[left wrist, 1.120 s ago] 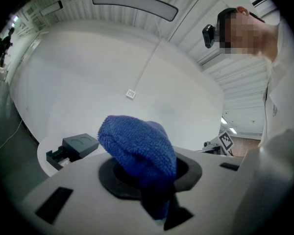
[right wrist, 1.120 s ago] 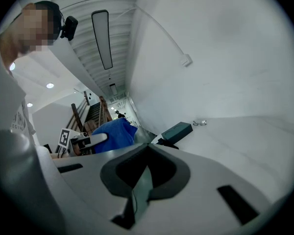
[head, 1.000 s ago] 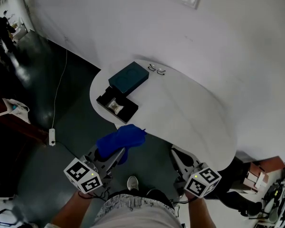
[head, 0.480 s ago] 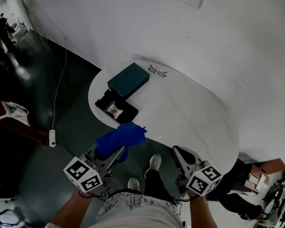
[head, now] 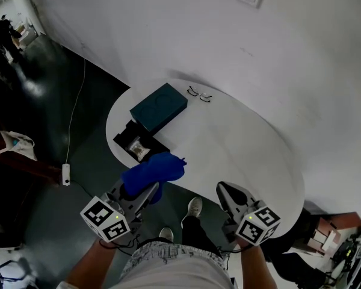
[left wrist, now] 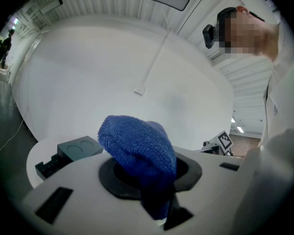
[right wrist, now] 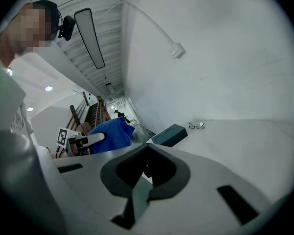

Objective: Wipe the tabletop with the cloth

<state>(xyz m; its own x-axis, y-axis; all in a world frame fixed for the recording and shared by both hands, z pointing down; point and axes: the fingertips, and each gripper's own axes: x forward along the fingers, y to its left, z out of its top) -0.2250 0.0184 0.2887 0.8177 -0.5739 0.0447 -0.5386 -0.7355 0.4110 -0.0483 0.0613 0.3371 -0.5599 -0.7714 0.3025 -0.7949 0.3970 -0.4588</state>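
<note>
The bunched bright blue terry cloth (head: 151,171) covers the tips of the left gripper (head: 143,192) in the head view, and it also hides a stretch of the near rim of the rounded white table (head: 240,143). That view does not show whether the cloth touches the tabletop. In the left gripper view the cloth's lower end sinks into shadow between the jaws, which are clamped on it. The upper part swells into a rounded, nubbly lump above them.

The open black tray (head: 123,138) holds something small and pale that is too small to make out. The tray's near corner sits just beside the cloth.

The flat dark teal box (head: 158,106) touches the tray's far side, and both lie at the table's left end, close to the curved edge. A thin pair of wire-framed spectacles (head: 198,94) lies at the far rim, near the white wall (head: 168,29). From the tray rightward, bare white surface runs to the table's rounded right end.

The right gripper (head: 227,192) hangs off the near edge above the dark floor (head: 60,119), well apart from the cloth. Its jaws are drawn together with nothing between them. A light shoe (head: 194,206) shows between the two grippers.
</note>
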